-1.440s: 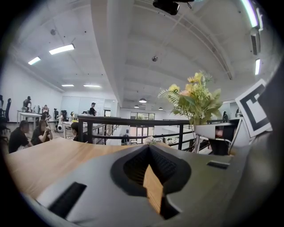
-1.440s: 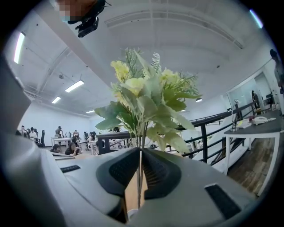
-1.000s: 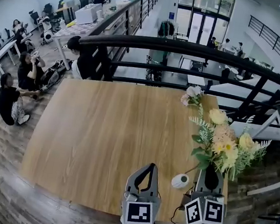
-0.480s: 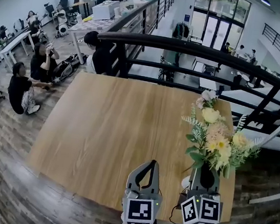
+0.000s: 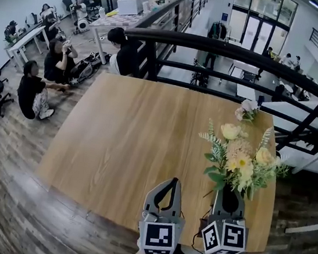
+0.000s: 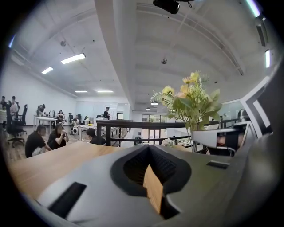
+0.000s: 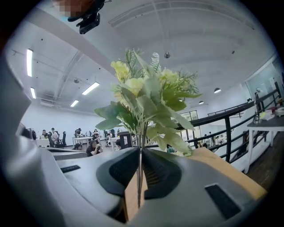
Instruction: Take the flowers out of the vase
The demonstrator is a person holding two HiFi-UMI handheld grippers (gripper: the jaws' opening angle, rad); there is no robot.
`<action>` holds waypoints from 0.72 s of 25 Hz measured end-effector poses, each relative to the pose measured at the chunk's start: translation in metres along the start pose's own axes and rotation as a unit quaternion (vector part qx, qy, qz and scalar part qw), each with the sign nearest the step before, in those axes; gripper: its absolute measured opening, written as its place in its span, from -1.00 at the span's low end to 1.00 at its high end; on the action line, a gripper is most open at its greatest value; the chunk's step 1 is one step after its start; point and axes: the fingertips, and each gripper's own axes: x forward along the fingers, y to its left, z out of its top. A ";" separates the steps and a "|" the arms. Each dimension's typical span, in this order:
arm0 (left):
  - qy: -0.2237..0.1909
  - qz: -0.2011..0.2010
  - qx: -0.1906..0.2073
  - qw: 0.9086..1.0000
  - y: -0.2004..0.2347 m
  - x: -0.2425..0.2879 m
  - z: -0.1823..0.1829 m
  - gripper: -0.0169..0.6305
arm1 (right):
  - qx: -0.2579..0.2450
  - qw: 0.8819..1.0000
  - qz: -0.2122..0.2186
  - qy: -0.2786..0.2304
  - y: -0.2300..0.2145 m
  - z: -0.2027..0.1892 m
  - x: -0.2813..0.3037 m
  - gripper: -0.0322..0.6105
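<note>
**Flowers clamped by the stems in the right gripper, over the near right of the table**

The flowers (image 5: 239, 161) are held upright as one bunch, with yellow, cream and pale pink blooms and green leaves spread above the right gripper (image 5: 229, 197). In the head view the bunch is seen over the right side of the wooden table (image 5: 128, 137), close to its near edge. A single pale blossom (image 5: 247, 110) is seen apart from the bunch, at the table's far right.

In the right gripper view the thin green stems (image 7: 140, 177) are seen passing straight up between the two jaws. The jaws are drawn in almost together and are pressed on the stems from both sides. The leaves and blooms fan out just above the jaw tips.

The left gripper (image 5: 170, 182) is held just left of the right one, over the near edge of the table. In the left gripper view its jaw tips are seen brought together, and nothing is gripped between them. Only a small gap is left behind the tips, through which the table wood shows. The bunch is seen to the right in that view.

A dark railing (image 5: 229, 48) is seen beyond the table's far edge. On the left, several people (image 5: 35, 91) are seated on the floor.
</note>
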 end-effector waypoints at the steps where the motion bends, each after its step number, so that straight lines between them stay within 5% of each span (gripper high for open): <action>1: 0.002 0.001 0.000 1.000 0.001 0.000 -0.002 -0.90 | 0.001 1.000 0.001 0.005 0.001 -0.004 0.000 -0.78; 18: 0.038 -0.001 -0.002 0.999 -0.001 -0.010 -0.032 -0.90 | 0.010 0.998 0.000 0.054 0.005 -0.050 -0.014 -0.78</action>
